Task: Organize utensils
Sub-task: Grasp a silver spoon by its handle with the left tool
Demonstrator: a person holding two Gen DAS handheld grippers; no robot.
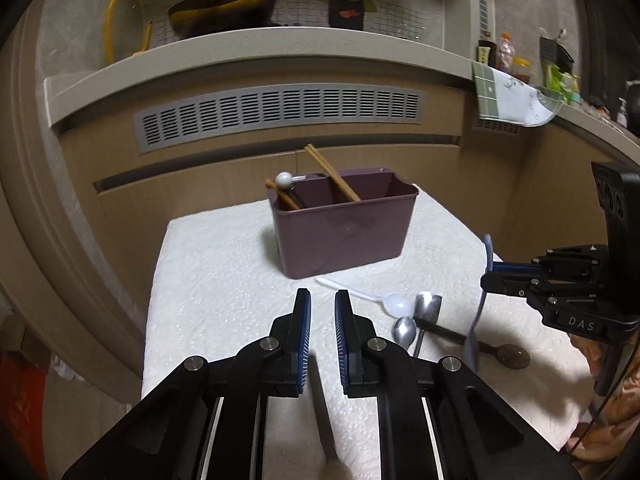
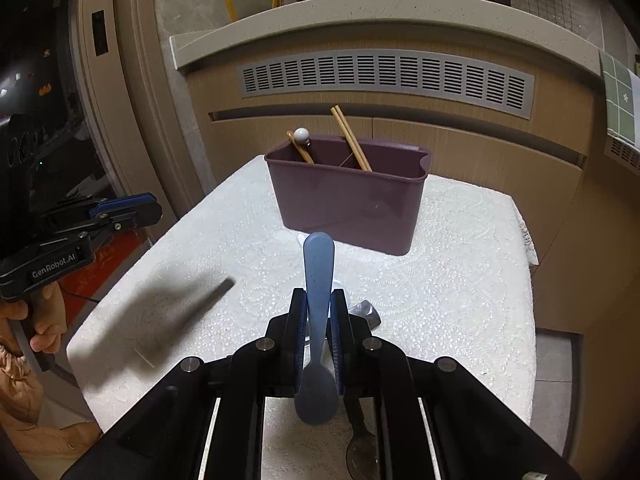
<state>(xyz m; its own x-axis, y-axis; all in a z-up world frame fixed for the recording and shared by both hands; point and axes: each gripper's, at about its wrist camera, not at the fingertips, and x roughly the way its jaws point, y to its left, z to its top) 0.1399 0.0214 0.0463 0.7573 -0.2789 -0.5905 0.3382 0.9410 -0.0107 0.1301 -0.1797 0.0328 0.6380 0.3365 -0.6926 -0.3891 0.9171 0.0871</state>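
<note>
White embossed counter (image 2: pixel 460 248) shown; blue plastic spoon (image 2: pixel 318 280) clamped in right claw (image 2: pixel 318 300), short of maroon plastic caddy (image 2: pixel 344 204). Left claw (image 1: pixel 322 316) parted, empty. Spoon best lifted above rim, lowered handle-up.

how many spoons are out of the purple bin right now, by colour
blue spoon, held in the right gripper: 1
white plastic spoon, on the cloth: 1
metal spoons, on the cloth: 2
total: 4
</note>
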